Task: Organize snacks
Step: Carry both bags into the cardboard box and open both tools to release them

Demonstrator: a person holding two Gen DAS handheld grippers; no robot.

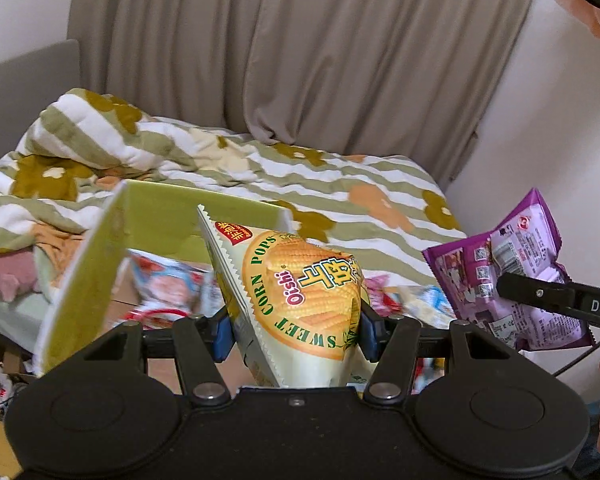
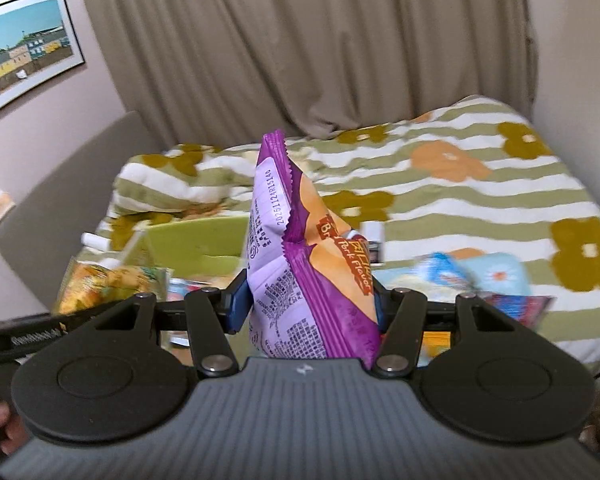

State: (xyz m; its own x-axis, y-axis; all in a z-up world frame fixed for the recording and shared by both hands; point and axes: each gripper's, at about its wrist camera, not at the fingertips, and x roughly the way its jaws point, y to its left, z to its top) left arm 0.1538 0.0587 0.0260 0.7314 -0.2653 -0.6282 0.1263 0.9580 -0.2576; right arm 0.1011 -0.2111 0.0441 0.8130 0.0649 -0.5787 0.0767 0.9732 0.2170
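The left gripper [image 1: 296,330], with blue pads, has its jaws closed on the lower part of a puffy yellow and white foil bag of Oishi sweet corn pops [image 1: 300,296]; the bag's long axis runs up and away from the camera, its serrated top seal pointing upward and to the left, and its printed lettering reads sideways. Behind and to the left of this bag stands an open cardboard box with yellow-green flaps [image 1: 100,256], inside which blurred red, white and blue snack packets [image 1: 168,284] lie. The right gripper [image 2: 306,306] has its jaws closed on the lower part of a purple and orange foil snack bag marked pork flavor [image 2: 300,264], held upright in the air with its long axis near vertical and its serrated seal pointing upward; its back panel of small print faces left. In the left wrist view the same purple bag [image 1: 512,276] appears at the right, above the bed edge. Both bags are held above a bed covered by a green and white striped quilt with flower patterns [image 2: 480,192]. A beige pleated curtain [image 1: 300,48] hangs behind the bed.
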